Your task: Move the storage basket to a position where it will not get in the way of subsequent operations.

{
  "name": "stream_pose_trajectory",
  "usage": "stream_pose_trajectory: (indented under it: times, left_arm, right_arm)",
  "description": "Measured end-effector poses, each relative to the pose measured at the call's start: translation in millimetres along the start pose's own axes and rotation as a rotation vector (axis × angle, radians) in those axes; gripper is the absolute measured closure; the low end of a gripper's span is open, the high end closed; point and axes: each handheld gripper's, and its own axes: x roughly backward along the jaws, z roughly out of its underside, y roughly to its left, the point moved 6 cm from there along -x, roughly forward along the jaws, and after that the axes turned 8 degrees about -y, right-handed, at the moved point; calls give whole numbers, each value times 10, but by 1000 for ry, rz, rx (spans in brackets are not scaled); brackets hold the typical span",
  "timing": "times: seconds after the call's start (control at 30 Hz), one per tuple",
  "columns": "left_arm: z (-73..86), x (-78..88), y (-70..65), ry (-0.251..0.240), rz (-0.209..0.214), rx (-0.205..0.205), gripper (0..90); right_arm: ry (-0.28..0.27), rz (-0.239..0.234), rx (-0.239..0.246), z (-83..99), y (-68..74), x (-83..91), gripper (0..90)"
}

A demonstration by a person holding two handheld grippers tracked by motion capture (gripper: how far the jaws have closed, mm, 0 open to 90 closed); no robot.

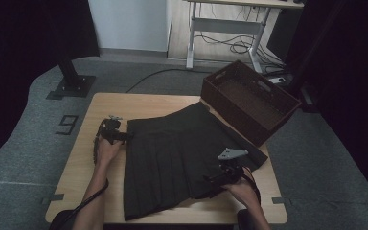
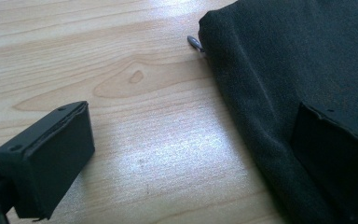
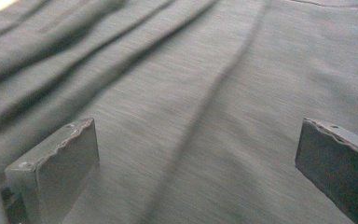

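Skirt, black pleated fabric [image 1: 172, 158], lies flat on light wooden table [image 1: 100, 103]; left gripper [image 1: 120, 136] & right gripper [image 1: 215, 177] both w/ jaws apart, empty.

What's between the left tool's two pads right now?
In the left gripper view, bare wooden table and the edge of the black skirt lie between the left tool's open pads; nothing is gripped.

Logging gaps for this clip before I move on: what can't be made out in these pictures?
- Basket contents: high view, dark interior, too dim to tell.
- Small grey object at the skirt edge: left gripper view, partly tucked under cloth.
- Left gripper right pad: same view, black against black cloth, contact unclear.
- Skirt pleats: right gripper view, motion-blurred.
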Motion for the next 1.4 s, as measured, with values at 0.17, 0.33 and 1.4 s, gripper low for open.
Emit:
stream_pose_trajectory:
  times: [0.17, 0.33, 1.4]
  left_arm:
    - [1, 0, -1, 0, -2, 2, 0]
    - [0, 0, -1, -1, -1, 1, 0]
    - [5, 5, -28, -3, 8, -1, 0]
  right_arm:
    - [-1, -51, 38, -76, 220, -101, 0]
    - [2, -116, 85, -163, 478, -226, 0]
    - [142, -436, 278, -152, 1833, -982, 0]
